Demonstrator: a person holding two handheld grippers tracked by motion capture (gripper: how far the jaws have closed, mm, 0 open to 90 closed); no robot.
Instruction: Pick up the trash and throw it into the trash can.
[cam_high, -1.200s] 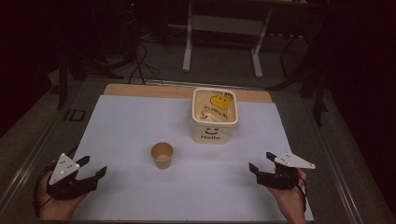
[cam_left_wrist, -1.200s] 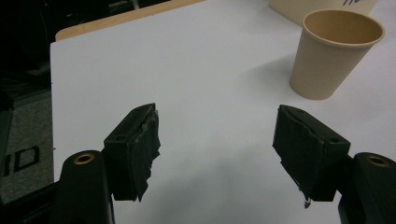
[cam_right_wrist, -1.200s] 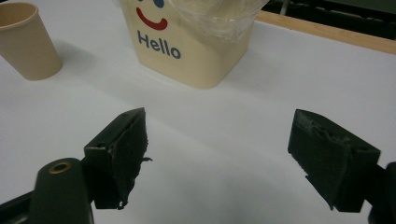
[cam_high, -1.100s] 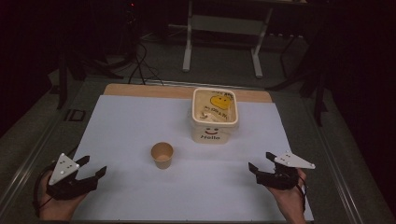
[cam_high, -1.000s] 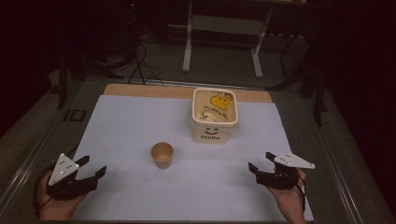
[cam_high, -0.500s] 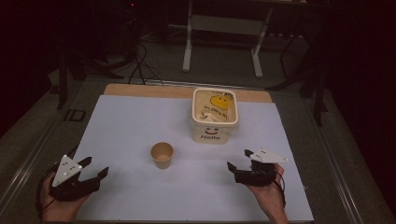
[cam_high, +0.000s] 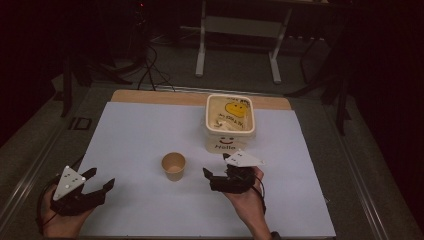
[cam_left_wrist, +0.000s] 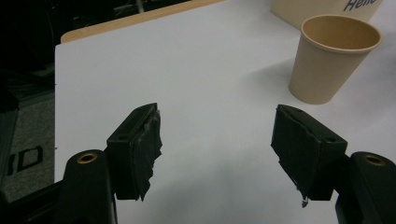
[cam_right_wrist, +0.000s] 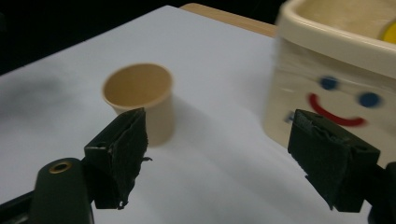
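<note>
Just right of the paper cup (cam_high: 173, 166), which stood upright near the smiley tub (cam_high: 230, 123), the right gripper (cam_high: 216, 173) hovered wide open and empty. Squaring its jaws around the cup's wall before closing gently seemed wise, to avoid crushing it.

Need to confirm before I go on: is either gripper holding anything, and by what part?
Nothing held. Left gripper and right gripper are open, empty; paper cup stands untouched.

Both hands rest low, the left tool (cam_high: 100, 185) and right tool (cam_high: 216, 170) each gaping wide.
</note>
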